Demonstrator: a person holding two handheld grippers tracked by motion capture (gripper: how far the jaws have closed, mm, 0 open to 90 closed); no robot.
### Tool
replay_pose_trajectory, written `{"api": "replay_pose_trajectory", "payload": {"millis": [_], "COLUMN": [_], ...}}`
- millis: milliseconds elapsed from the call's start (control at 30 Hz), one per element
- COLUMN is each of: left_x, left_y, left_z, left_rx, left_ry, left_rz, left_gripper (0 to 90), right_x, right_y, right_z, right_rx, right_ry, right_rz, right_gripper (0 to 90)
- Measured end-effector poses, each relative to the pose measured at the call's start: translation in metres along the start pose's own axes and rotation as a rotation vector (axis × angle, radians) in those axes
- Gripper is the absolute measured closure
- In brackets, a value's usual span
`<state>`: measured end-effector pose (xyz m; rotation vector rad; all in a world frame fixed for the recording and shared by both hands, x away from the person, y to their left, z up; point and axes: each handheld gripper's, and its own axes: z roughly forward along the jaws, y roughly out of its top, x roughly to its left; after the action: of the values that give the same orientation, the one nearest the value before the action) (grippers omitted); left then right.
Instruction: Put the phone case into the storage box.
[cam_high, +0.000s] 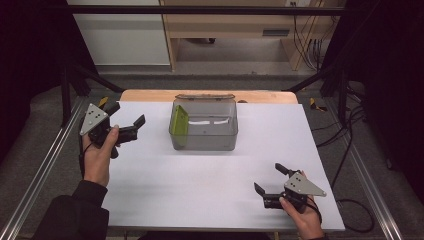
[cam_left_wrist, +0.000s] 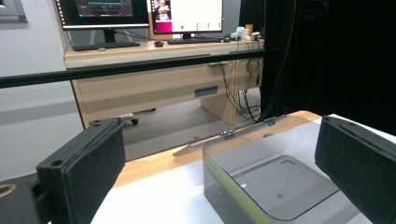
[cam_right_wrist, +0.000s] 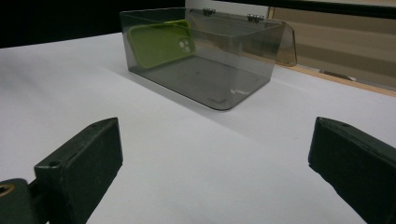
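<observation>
Box (cam_high: 205, 131) sits mid-table (cam_high: 210, 195), lid (cam_high: 205, 96) hinged back, green case (cam_high: 178, 125) leaning on its left wall. Left gripper (cam_high: 126, 122) is just beside the box, jaws wide, empty; right gripper (cam_high: 270, 181) is well apart near the front edge, also wide. Probably reach in from above and pinch the case's top edge. The box wall crowds it; desk (cam_left_wrist: 159, 84) behind is irrelevant.
</observation>
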<state>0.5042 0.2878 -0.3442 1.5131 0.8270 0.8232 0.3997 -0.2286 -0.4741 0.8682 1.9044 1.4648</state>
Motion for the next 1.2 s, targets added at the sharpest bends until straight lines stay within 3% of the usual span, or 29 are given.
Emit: {"api": "replay_pose_trajectory", "payload": {"millis": [600, 867, 1000, 1200], "left_x": [0.010, 0.015, 0.016, 0.016], "left_y": [0.002, 0.005, 0.005, 0.002], "left_z": [-0.028, -0.042, -0.048, -0.055], "left_rx": [-0.040, -0.055, -0.046, -0.041], "left_ry": [-0.004, -0.004, -0.005, -0.022], "left_rz": [-0.028, -0.017, 0.010, -0.001], "left_gripper": [1.4, 1.4, 1.4, 1.0], "right_x": [0.001, 0.001, 0.002, 0.002], "right_y": [0.000, 0.000, 0.000, 0.000], "right_z": [0.001, 0.001, 0.001, 0.002], "right_rx": [0.002, 0.005, 0.005, 0.007], "right_ry": [-0.002, 0.001, 0.003, 0.002], "right_rz": [-0.003, -0.006, -0.006, -0.006], "right_gripper": [3.0, 2.9, 2.9, 2.9]}}
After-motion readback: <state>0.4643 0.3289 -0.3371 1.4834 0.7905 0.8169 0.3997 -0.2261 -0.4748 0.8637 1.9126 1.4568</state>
